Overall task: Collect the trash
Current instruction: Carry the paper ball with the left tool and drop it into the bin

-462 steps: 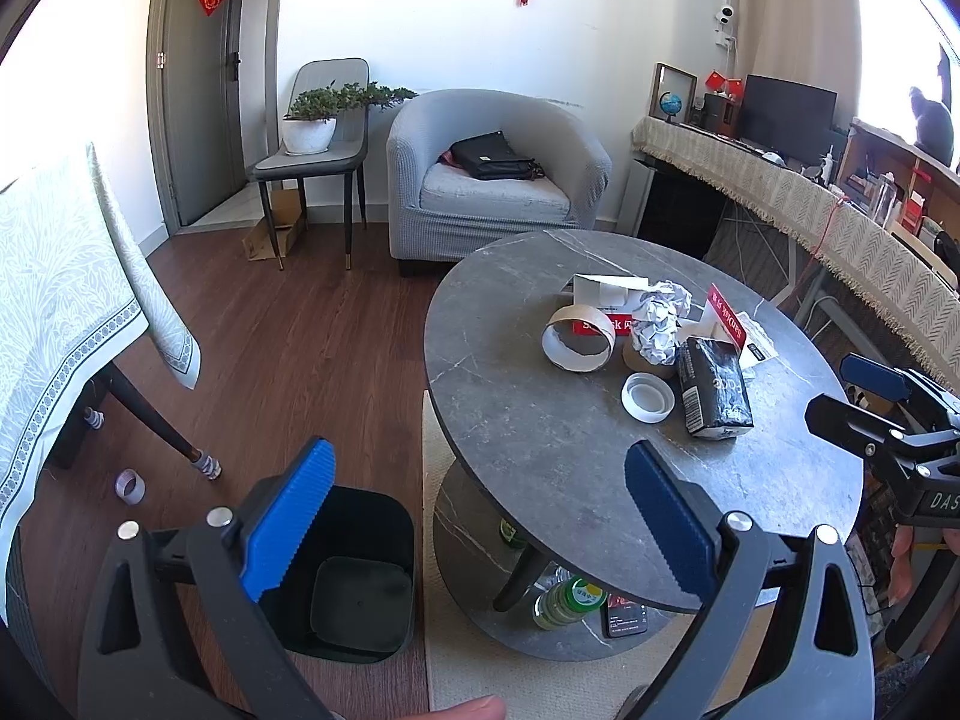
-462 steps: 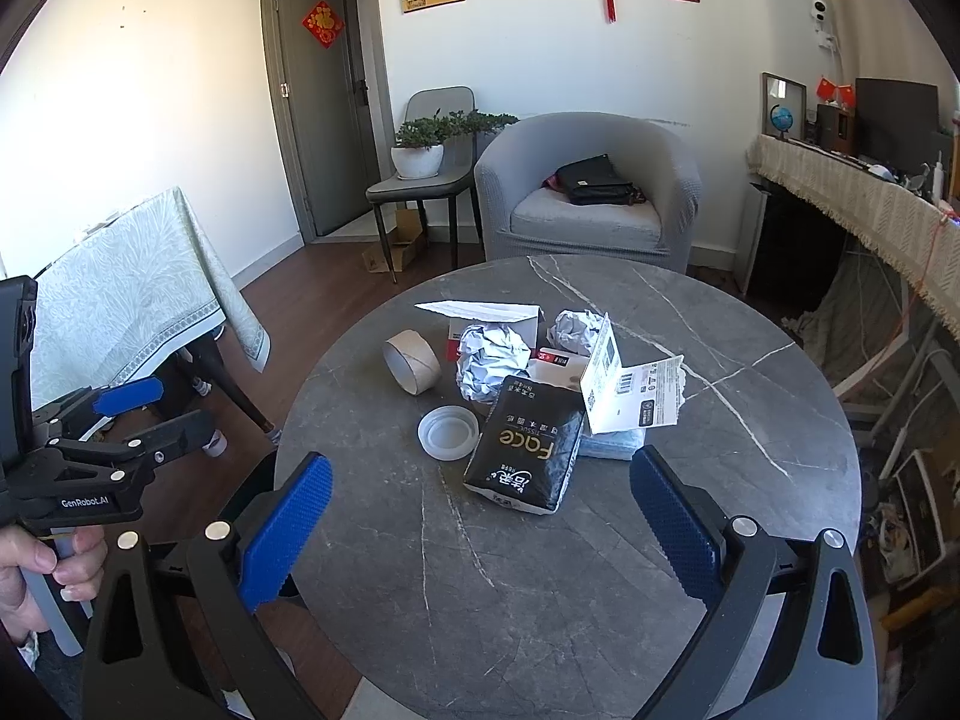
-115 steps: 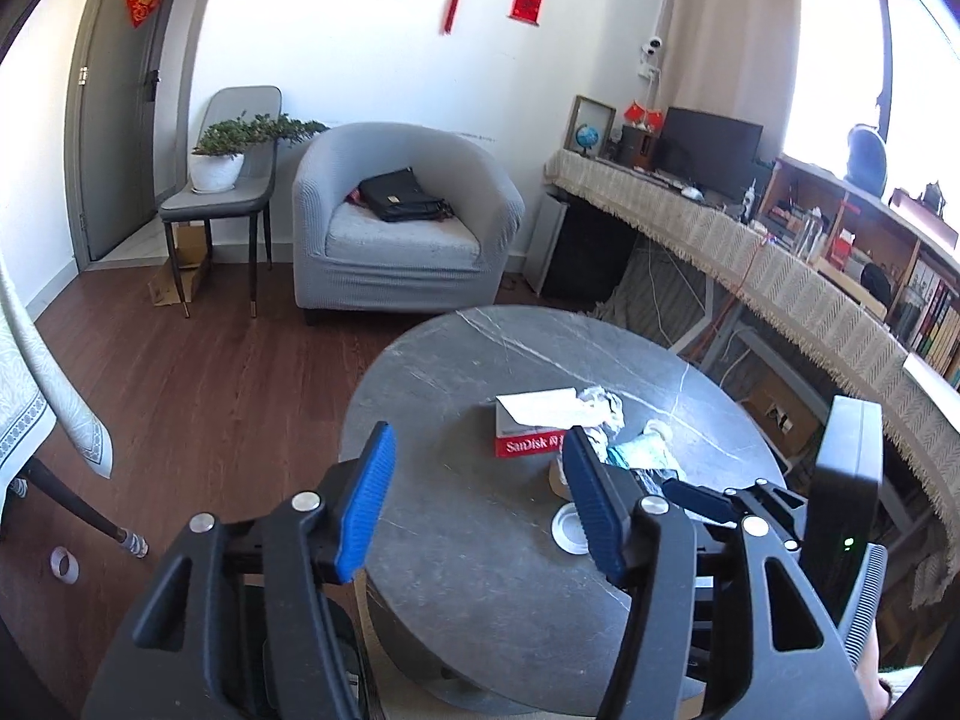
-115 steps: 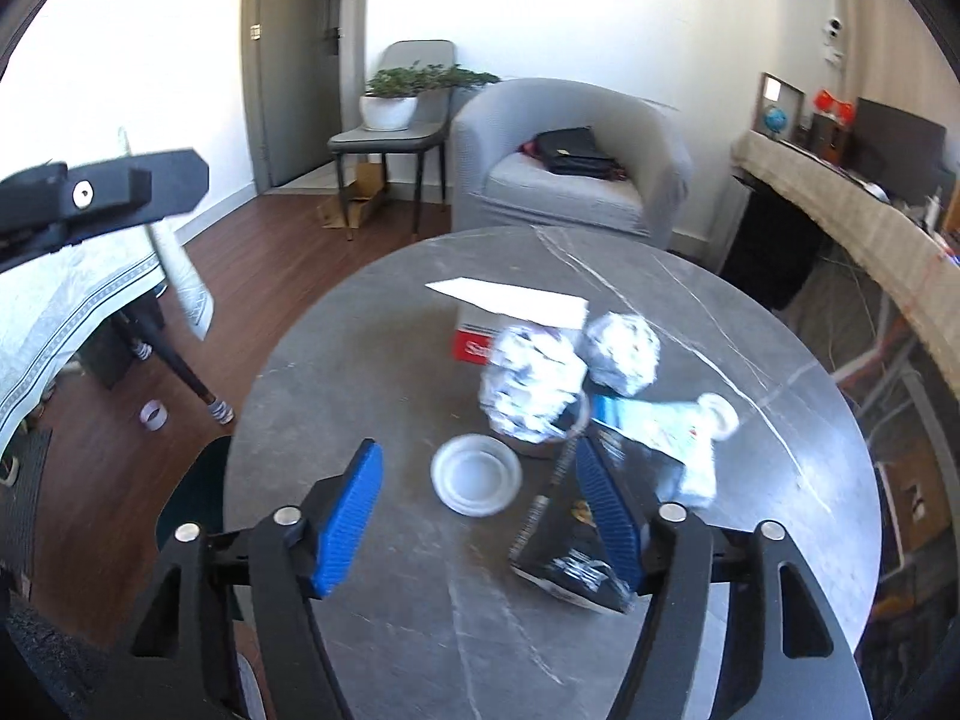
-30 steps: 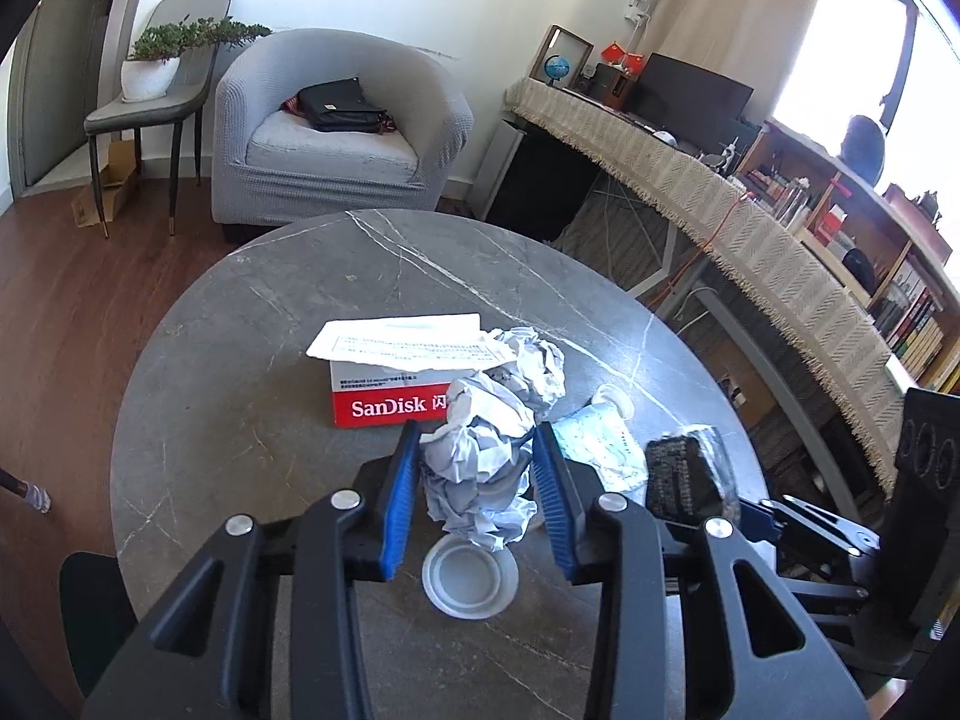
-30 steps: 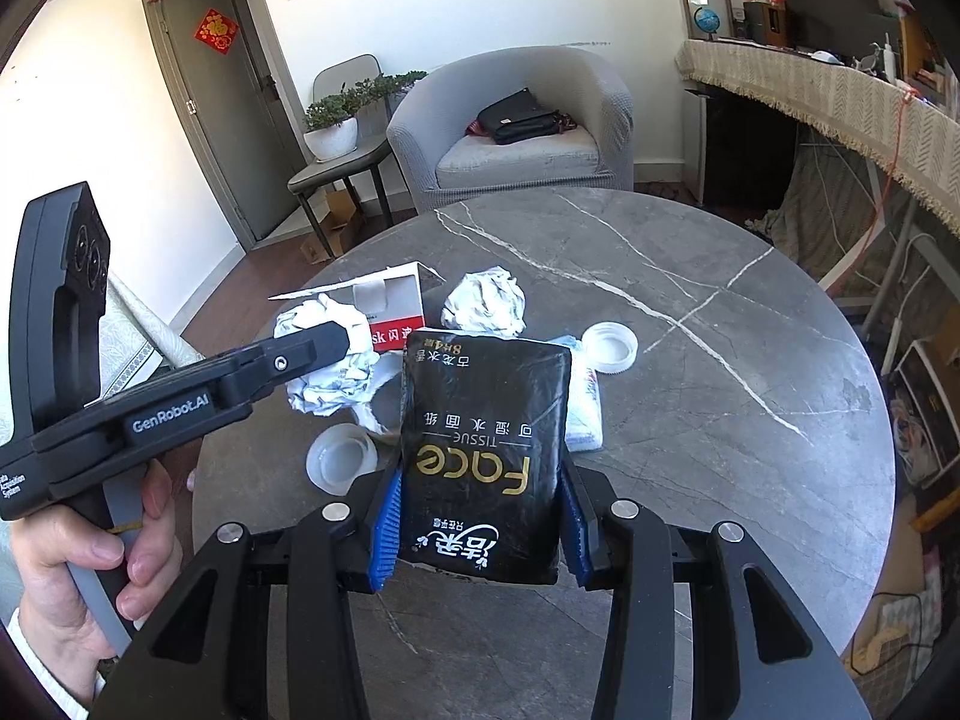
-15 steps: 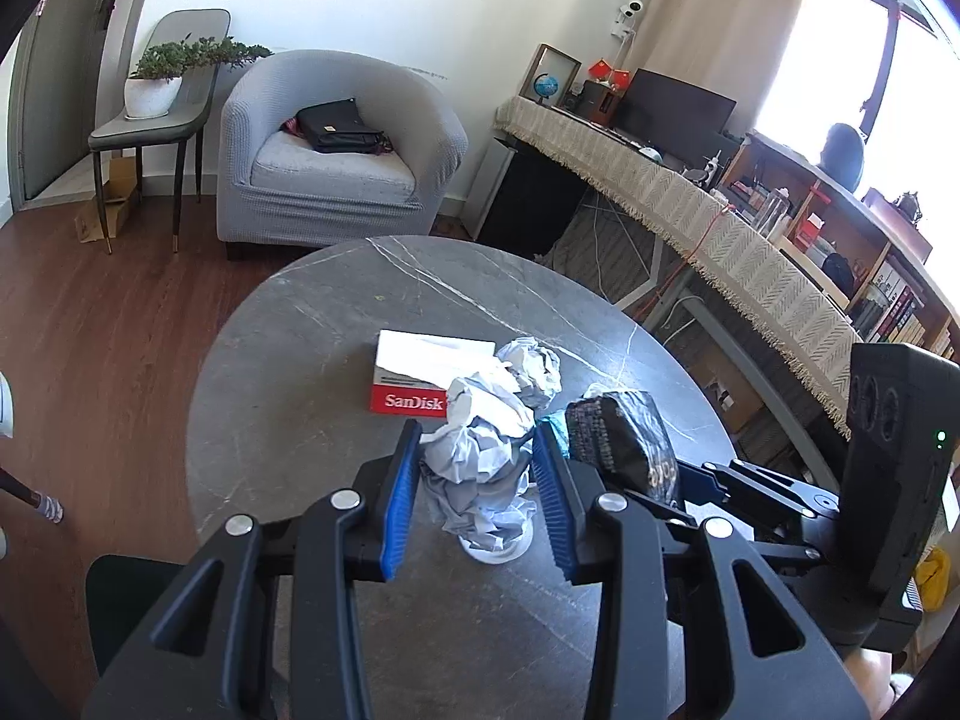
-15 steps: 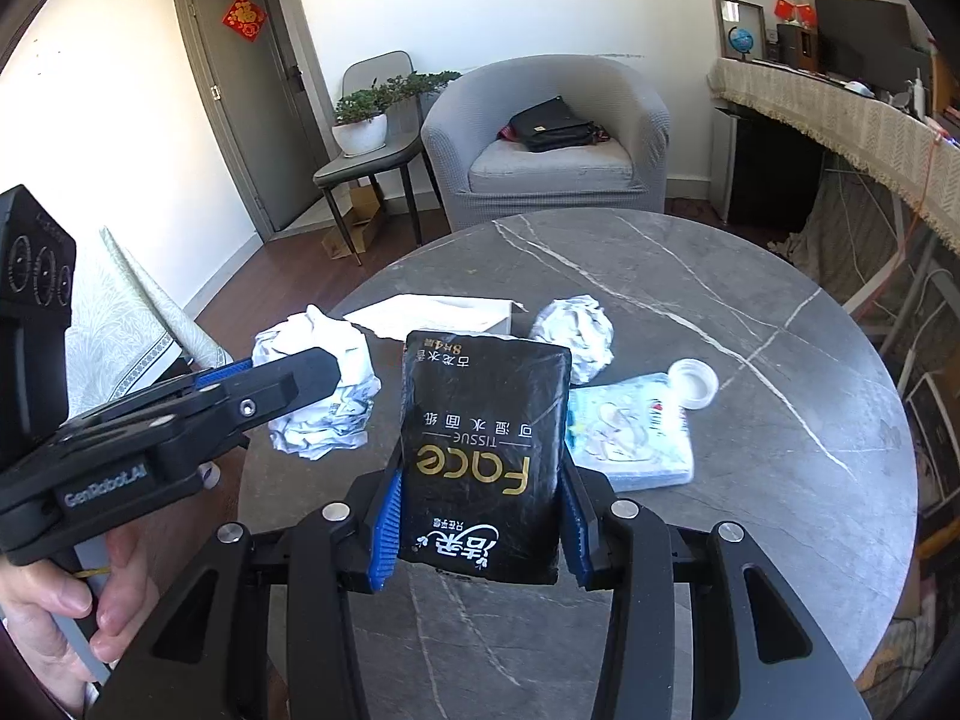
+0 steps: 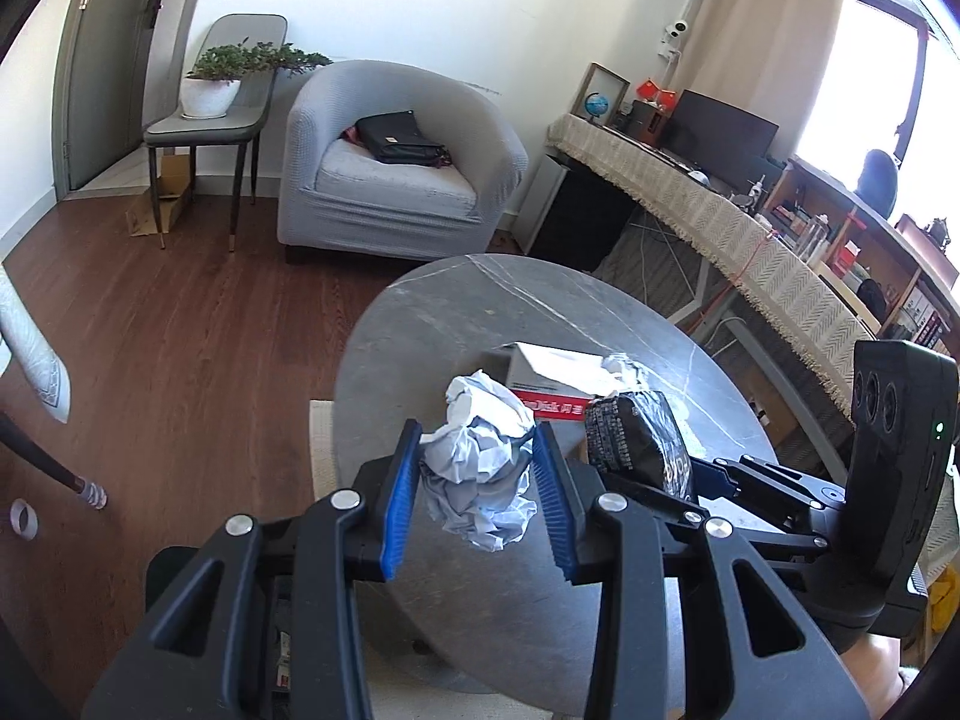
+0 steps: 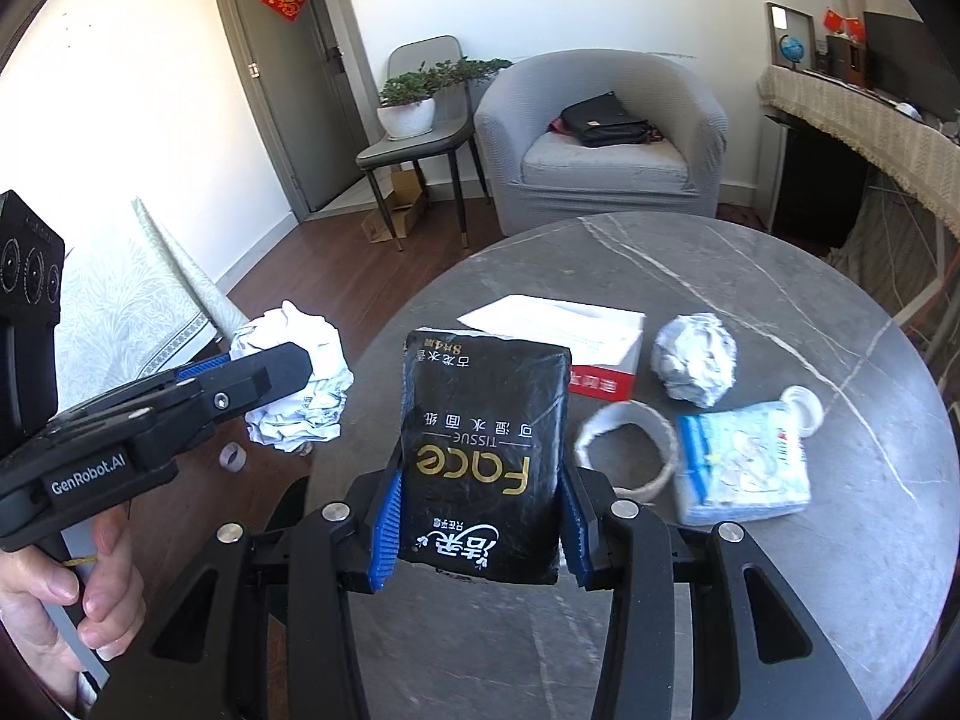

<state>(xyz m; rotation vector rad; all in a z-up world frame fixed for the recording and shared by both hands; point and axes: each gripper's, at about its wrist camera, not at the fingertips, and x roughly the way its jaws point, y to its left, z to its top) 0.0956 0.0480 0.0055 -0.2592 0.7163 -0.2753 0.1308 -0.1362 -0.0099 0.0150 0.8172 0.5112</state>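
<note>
My left gripper (image 9: 477,489) is shut on a crumpled white paper ball (image 9: 480,468), held in the air over the near left edge of the round grey table (image 9: 456,324). My right gripper (image 10: 480,531) is shut on a black tissue pack (image 10: 483,456), lifted above the table (image 10: 780,600). The right wrist view shows the left gripper with the paper ball (image 10: 294,381) out past the table's left edge. On the table lie a second paper ball (image 10: 693,366), a red and white box (image 10: 576,330), a tape ring (image 10: 627,450), a blue and white tissue pack (image 10: 741,468) and a white lid (image 10: 801,411).
A dark bin (image 9: 180,564) shows partly under my left gripper, beside the table. A grey armchair (image 9: 390,168) with a black bag, a chair with a potted plant (image 9: 210,90) and a cloth-covered table (image 10: 132,306) stand around. Wooden floor (image 9: 180,330) lies to the left.
Both grippers have drawn back and to the left from the table's middle, each carrying its item. The paper ball now hangs past the table's left edge.
</note>
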